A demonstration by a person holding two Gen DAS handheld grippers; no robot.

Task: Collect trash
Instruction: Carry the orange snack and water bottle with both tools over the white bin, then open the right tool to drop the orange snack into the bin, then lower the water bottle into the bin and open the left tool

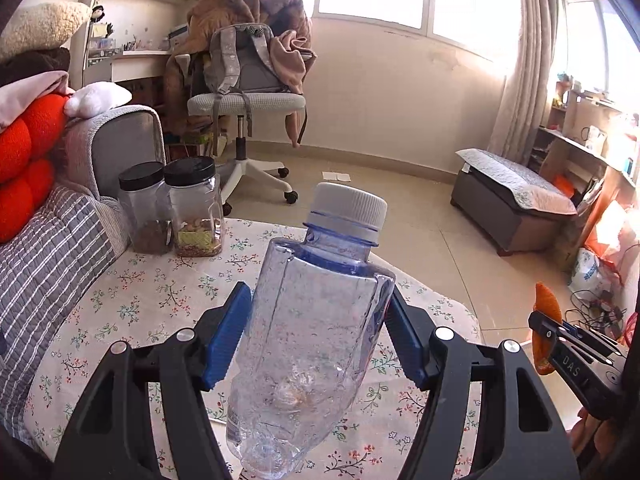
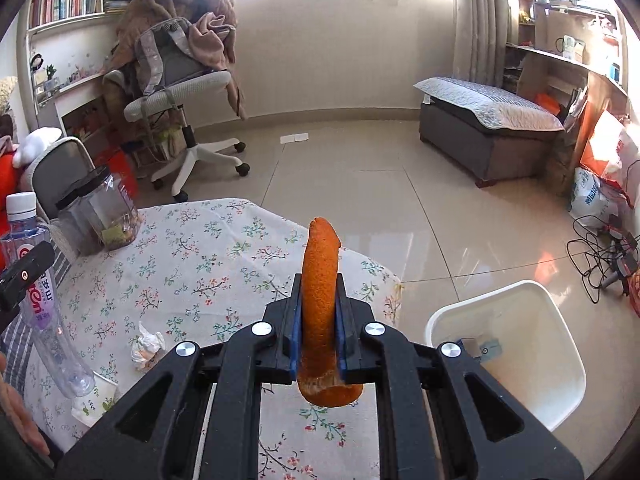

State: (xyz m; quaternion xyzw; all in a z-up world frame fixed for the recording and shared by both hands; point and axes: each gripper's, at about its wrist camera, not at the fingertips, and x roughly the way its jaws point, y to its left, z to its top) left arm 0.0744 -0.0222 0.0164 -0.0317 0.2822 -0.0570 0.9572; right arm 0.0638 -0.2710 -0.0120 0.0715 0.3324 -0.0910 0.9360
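Note:
My left gripper (image 1: 318, 312) is shut on an empty clear plastic bottle (image 1: 312, 340) with a white cap, held above the floral table; the bottle (image 2: 38, 292) also shows at the left edge of the right wrist view. My right gripper (image 2: 319, 300) is shut on a curved strip of orange peel (image 2: 320, 296), its blue pads pressing both sides; this gripper (image 1: 560, 340) and the peel (image 1: 546, 304) appear at the right of the left wrist view. A white bin (image 2: 508, 344) stands on the floor right of the table. A crumpled tissue (image 2: 147, 345) lies on the tablecloth.
Two black-lidded jars (image 1: 196, 208) stand at the table's (image 2: 192, 264) far left corner. A paper cup (image 2: 96, 398) lies by the near edge. Beyond are an office chair (image 1: 244, 104), a padded bench (image 2: 488, 120), floor cables (image 2: 604, 256) and a sofa (image 1: 52, 240) at the left.

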